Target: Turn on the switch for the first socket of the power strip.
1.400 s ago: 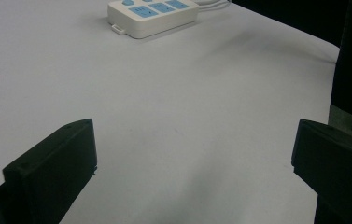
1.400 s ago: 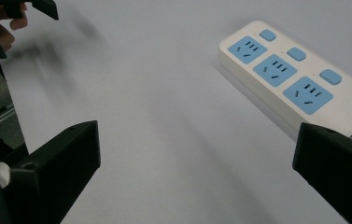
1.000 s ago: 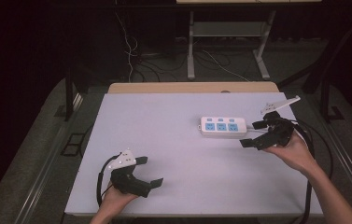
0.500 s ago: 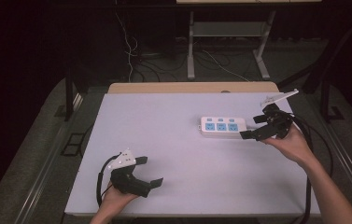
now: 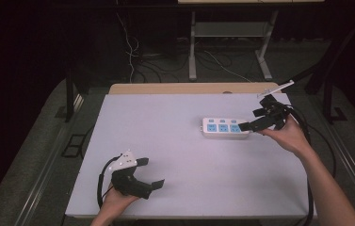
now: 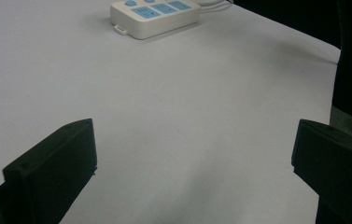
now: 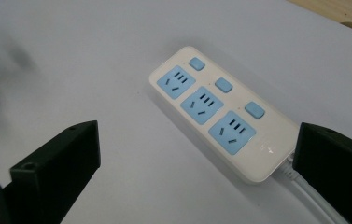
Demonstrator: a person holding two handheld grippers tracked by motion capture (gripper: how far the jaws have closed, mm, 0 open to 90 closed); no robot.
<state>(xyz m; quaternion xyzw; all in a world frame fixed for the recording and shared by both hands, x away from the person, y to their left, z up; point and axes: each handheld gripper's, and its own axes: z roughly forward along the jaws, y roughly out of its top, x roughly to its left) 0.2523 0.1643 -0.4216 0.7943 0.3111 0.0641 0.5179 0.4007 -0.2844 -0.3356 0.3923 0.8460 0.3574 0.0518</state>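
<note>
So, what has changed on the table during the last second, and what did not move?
The right gripper moved slightly toward the far side of the table and closer to the cable end of the white power strip. Its jaws are open and hold nothing. The power strip stayed where it was, and the left gripper stayed open near the front edge of the white table. Nothing was taken hold of or let go.

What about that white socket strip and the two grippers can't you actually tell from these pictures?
- Power strip: its cord runs out at the bottom edge of the right gripper view, so what it leads to is unknown.
- Switches: on or off cannot be read.
- High view: the right gripper covers the strip's near end.
- Left gripper: its jaws are cut off in its own view.
</note>
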